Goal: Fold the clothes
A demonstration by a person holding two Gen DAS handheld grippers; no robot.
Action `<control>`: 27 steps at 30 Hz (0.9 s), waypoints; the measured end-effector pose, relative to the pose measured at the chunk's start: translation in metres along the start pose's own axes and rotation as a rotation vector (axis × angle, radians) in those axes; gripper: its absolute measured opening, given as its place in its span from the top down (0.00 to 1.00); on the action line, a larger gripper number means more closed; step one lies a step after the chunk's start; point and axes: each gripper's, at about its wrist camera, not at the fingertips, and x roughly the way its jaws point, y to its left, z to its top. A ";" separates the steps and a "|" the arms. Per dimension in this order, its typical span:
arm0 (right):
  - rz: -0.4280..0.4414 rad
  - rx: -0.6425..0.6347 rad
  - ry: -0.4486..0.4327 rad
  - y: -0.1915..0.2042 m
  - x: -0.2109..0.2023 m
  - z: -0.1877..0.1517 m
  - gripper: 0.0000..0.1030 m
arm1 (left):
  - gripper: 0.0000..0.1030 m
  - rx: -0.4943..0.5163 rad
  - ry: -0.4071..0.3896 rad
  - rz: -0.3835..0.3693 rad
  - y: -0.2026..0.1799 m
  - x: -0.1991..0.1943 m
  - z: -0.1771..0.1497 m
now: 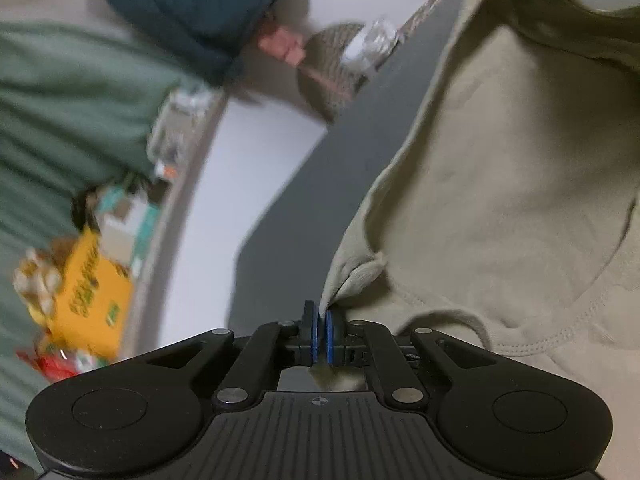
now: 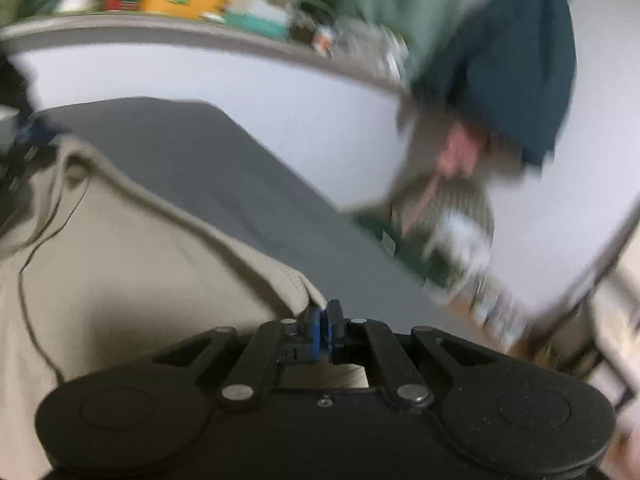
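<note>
left wrist view: the left gripper (image 1: pixel 322 320) has its blue-padded jaws clenched on a bunched edge of the beige sweatshirt (image 1: pixel 508 184); the garment spreads up and to the right over the grey mat (image 1: pixel 320 184), soft fleece with a curved double-stitched seam running low across it; its upper end is cut off by the frame, where a dark piece of the other tool pokes in; the mat lies on a white table (image 1: pixel 240 168); past the table's far edge the clutter is smeared by blur, and only a yellow box (image 1: pixel 92 292) with dark lettering and a dark teal cloth (image 1: pixel 192 8) read clearly; what the box holds cannot be told.

right wrist view: the right gripper (image 2: pixel 323 320) is pinched shut on another edge of the sweatshirt (image 2: pixel 132 248), right at a stitched fold; a thin black cord (image 2: pixel 36 248) loops across the fabric; the mat (image 2: pixel 224 168) shows bare beside it; a blurred person's hand (image 2: pixel 460 152) under a teal sleeve (image 2: pixel 512 64) hovers above a striped, rounded object (image 2: pixel 460 204), too smeared to identify.
</note>
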 end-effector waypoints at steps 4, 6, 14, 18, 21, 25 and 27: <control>0.048 0.135 -0.009 -0.024 -0.029 -0.029 0.69 | 0.00 -0.149 0.010 0.044 0.012 -0.023 -0.023; 0.095 0.230 -0.056 -0.042 -0.049 -0.035 0.64 | 0.00 -0.213 0.009 0.024 0.025 -0.039 -0.036; 0.402 0.632 -0.097 -0.116 -0.159 -0.124 0.59 | 0.00 -0.175 -0.053 -0.329 0.040 -0.167 -0.086; 0.429 0.712 -0.049 -0.112 -0.216 -0.164 0.53 | 0.00 -0.151 -0.030 -0.481 0.026 -0.236 -0.114; 0.458 0.697 0.027 -0.088 -0.230 -0.181 0.44 | 0.00 -0.133 -0.013 -0.595 0.015 -0.287 -0.135; 0.505 0.657 0.170 -0.055 -0.230 -0.205 0.53 | 0.00 -0.121 -0.015 -0.717 0.001 -0.348 -0.159; 0.552 0.698 0.235 -0.046 -0.230 -0.221 0.54 | 0.00 -0.126 -0.093 -0.694 -0.008 -0.358 -0.158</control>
